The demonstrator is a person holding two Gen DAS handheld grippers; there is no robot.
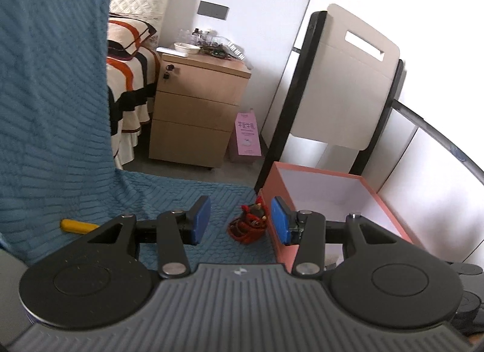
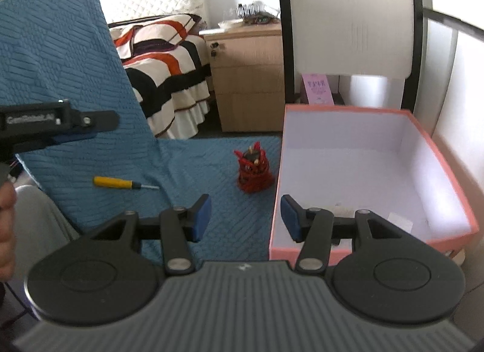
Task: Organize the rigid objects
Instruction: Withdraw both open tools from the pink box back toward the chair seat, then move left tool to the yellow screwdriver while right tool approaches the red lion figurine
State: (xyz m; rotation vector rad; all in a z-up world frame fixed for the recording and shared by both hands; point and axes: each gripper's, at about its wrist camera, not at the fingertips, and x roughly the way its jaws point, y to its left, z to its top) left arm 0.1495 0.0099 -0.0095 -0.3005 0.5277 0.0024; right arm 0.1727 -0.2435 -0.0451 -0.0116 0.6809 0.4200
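Screwdriver point(image 2: 121, 183) and red figurine point(image 2: 254, 171) are what I have left to sort, both lying on the blue quilted cover point(image 2: 211, 170); the pink box point(image 2: 447, 170) beside them looks almost bare inside. The figurine stands upright just beside the box's near wall, the screwdriver well apart from it toward my left.

My left gripper point(image 1: 240, 220) has its pads spread wide and holds nothing, with the figurine point(image 1: 249, 225) lined up between them but still ahead of the tips. My right gripper point(image 2: 245, 217) is equally wide apart and empty, hovering over the box corner.

I judge the figurine light, hard and possibly brittle: its spiky red fringe could snap or slip, so I would close across the fuller lower body, not the top. The screwdriver should be stiff and light; its smooth yellow handle may roll on the cloth, so I would pinch mid-handle, across its width, not the thin shaft.
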